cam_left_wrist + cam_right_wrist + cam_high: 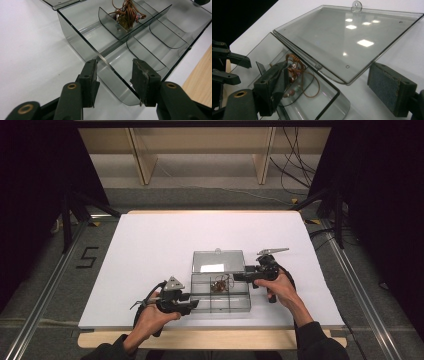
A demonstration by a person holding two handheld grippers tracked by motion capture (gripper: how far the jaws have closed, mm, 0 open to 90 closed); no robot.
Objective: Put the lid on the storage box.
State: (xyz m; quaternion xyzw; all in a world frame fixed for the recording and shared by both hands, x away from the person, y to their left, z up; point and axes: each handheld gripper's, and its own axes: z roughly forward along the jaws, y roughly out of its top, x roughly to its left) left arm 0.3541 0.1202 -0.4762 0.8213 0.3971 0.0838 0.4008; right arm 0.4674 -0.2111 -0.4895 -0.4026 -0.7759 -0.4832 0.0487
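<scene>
A clear smoky plastic compartment box (235, 304) sits at the table's near middle, its hinged lid (218, 261) lying open and flat behind it. A tangle of brown cord with beads (219, 285) lies in a back compartment; it is also the brown cord (127, 15) and brown cord (295, 71) in the gripper views. My left gripper (192, 301) is open, its jaws straddling the box's left end wall (110, 67) with gaps either side; left gripper (115, 80). My right gripper (237, 276) is open wide at the box's right end, right gripper (332, 87), with the lid (342, 37) corner between its jaws.
The box rests on a white board (150, 250) over a wooden table whose front edge (210, 338) shows near the person. Thin dividers (143, 51) split the box into several cells. Dark curtains, metal rails and cables surround the table.
</scene>
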